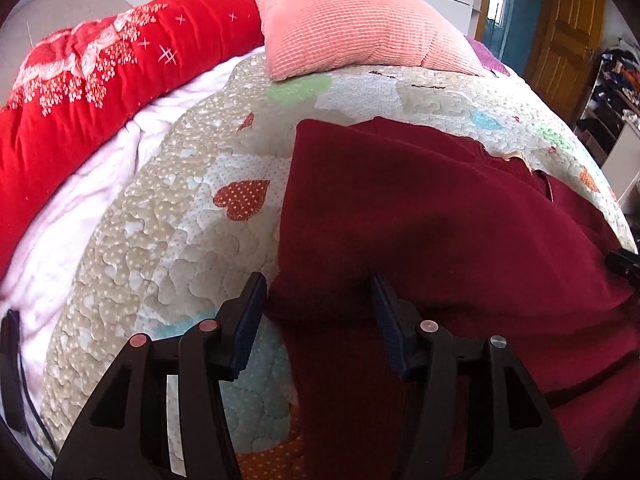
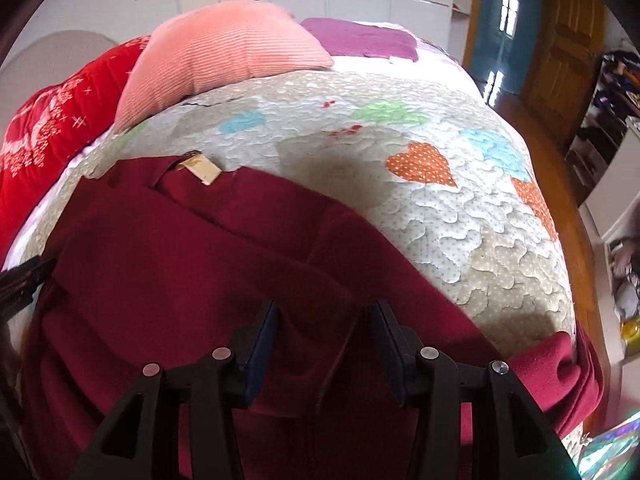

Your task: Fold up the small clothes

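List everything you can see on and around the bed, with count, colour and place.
garment: one, dark red, spread on the near part of the quilt, cream label at its neck
quilt: one, beige with coloured hearts, covering the bed
pillow: one, pink, at the far side
blanket: one, red with white pattern, left of the pillow
cloth: one, purple, behind the pillow
door: one, wooden, far right
left gripper: black, open over the garment's left edge
right gripper: black, open over the garment
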